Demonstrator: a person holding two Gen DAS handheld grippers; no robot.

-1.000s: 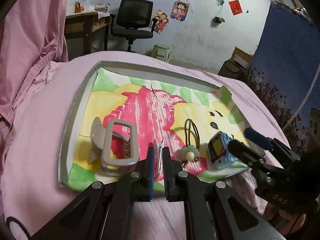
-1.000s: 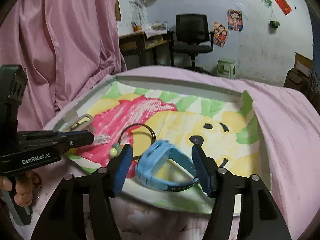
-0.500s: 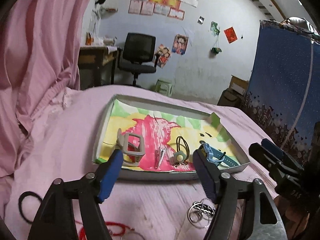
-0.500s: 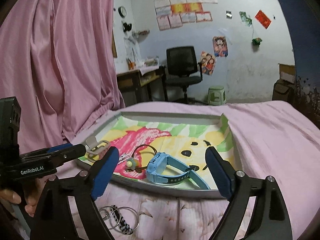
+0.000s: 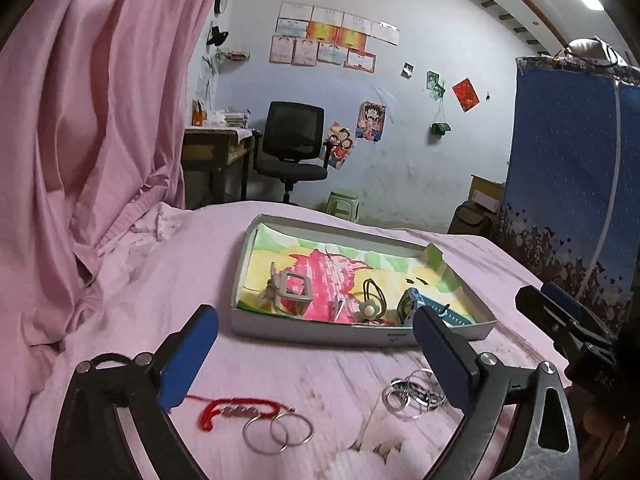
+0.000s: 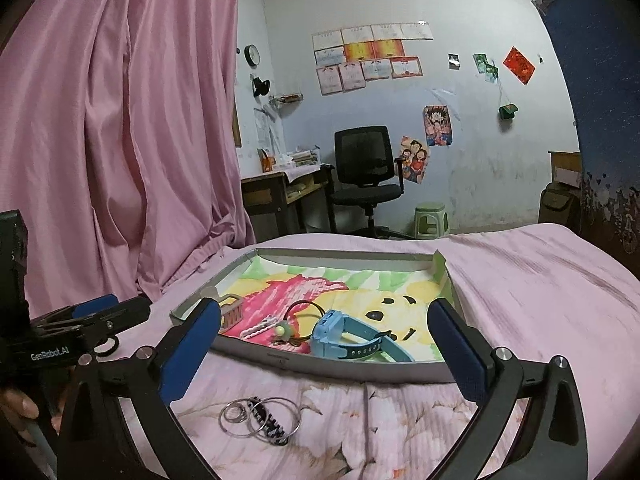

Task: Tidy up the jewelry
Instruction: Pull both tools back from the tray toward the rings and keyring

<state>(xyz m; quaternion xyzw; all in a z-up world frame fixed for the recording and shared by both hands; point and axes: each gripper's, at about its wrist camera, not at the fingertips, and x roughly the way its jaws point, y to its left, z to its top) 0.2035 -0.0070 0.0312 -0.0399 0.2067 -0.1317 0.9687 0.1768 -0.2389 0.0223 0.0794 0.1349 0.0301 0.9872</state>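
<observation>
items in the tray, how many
4 visible, more may be hidden: grey hair claw at the left, small clip, flower hair tie, blue watch at the right.

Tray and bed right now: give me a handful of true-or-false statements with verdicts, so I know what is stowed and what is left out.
1. The blue watch lies inside the tray. True.
2. The red cord bracelet is in the tray. False: it lies on the bedsheet in front of the tray.
3. The right gripper holds the watch. False: its jaws stand wide open and empty.
4. The grey hair claw sits at the tray's left end. True.
5. Metal rings lie on the sheet outside the tray. True.
</observation>
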